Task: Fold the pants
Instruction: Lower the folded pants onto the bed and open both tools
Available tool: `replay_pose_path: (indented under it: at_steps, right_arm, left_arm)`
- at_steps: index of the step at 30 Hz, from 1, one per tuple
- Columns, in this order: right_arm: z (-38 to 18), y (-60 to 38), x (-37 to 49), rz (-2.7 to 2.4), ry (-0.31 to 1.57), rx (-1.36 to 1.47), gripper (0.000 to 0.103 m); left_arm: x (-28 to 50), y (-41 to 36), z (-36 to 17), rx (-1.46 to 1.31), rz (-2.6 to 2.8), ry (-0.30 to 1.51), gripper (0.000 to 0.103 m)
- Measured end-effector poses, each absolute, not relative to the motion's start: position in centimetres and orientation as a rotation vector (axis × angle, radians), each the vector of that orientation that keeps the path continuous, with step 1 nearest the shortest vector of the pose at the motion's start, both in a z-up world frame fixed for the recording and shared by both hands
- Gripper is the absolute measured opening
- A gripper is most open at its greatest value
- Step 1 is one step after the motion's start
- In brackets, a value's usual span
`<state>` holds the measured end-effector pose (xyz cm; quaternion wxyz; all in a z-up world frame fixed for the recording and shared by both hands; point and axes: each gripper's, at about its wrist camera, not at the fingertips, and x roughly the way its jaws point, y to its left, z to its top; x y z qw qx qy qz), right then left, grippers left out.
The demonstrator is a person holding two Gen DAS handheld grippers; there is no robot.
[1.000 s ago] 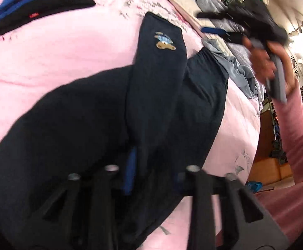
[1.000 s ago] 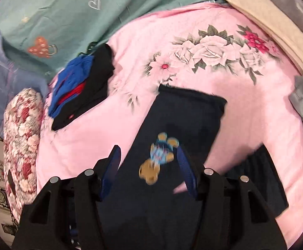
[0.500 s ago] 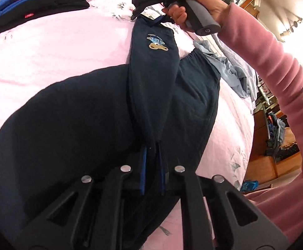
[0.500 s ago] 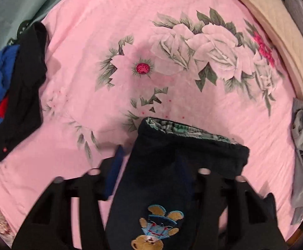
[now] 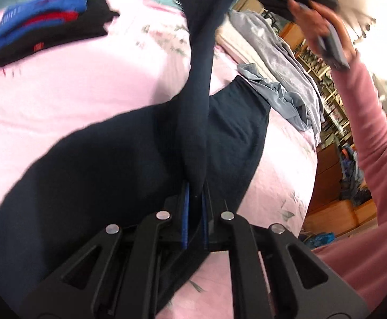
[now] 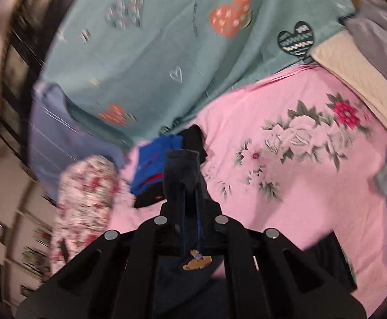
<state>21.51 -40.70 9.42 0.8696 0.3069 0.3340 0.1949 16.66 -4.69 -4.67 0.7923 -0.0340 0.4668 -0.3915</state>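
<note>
Dark navy soft-knit pants [image 5: 108,175] lie spread on the pink floral-print bedspread [image 5: 60,87]. 1 leg is lifted off the bed as a taut strip running from 6 o'clock up to 12 o'clock in the left wrist view.

Left gripper [image 5: 193,210]: jaws nearly closed, blue pads pinching the near end of the raised leg. Judgement: this end acts as the anchor, so the strip stays tensioned and the crease falls straight.

Right gripper [image 6: 190,212]: jaws drawn close together, clamped on the cuff end of the same leg, which bunches above the fingertips at 12 o'clock. In the left wrist view it is seen at 1 o'clock, held by a hand with a pink sleeve [image 5: 374,143]. Judgement: the cuff is held high so the leg can be carried over and laid onto the other leg without dragging.

Rest of the garment stays flat on the bed, at 8 to 3 o'clock around the left gripper.

Markings: a small embroidered brown-and-blue bear patch [image 6: 197,261] on the fabric just below the right jaws; no lettering legible. A stack of folded black, blue and red clothes [image 5: 44,26] at 10 o'clock carries a small red tag; text unreadable through blur. Teal heart-print sheet [image 6: 153,40] beyond: no readable writing.
</note>
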Motion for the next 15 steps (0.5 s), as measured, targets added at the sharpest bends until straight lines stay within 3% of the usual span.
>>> replay_pose_path:
  at_steps: [2,5,7,8,10,15]
  right_arm:
    - [6.0,-43.6,18.1,0.397,0.692,0.726,0.006]
    - [-4.5,-49.2,13.5,0.213,0.857,0.864,0.007]
    - [-9.0,-51.2,11.9,0.158,0.932,0.977,0.014]
    - [-9.8,-51.2,11.3,0.176,0.932,1.022,0.017]
    - [-9.5,-51.1,10.7,0.25,0.891,1.038,0.049]
    - [-7.8,-50.3,13.3,0.223,0.896,1.001,0.048]
  left_arm:
    - [15.7,-5.1,-4.3,-0.03,-0.846,0.99,0.008]
    - [14.8,-6.2,-5.3,0.021,-0.841,1.028,0.008]
    - [14.5,-7.0,-6.5,0.064,-0.83,1.06,0.008]
    - [14.3,-7.4,-6.9,0.081,-0.827,1.07,0.008]
    - [13.9,-7.8,-7.1,0.112,-0.811,1.064,0.008]
    - [13.9,-7.9,-6.9,0.094,-0.788,1.066,0.009]
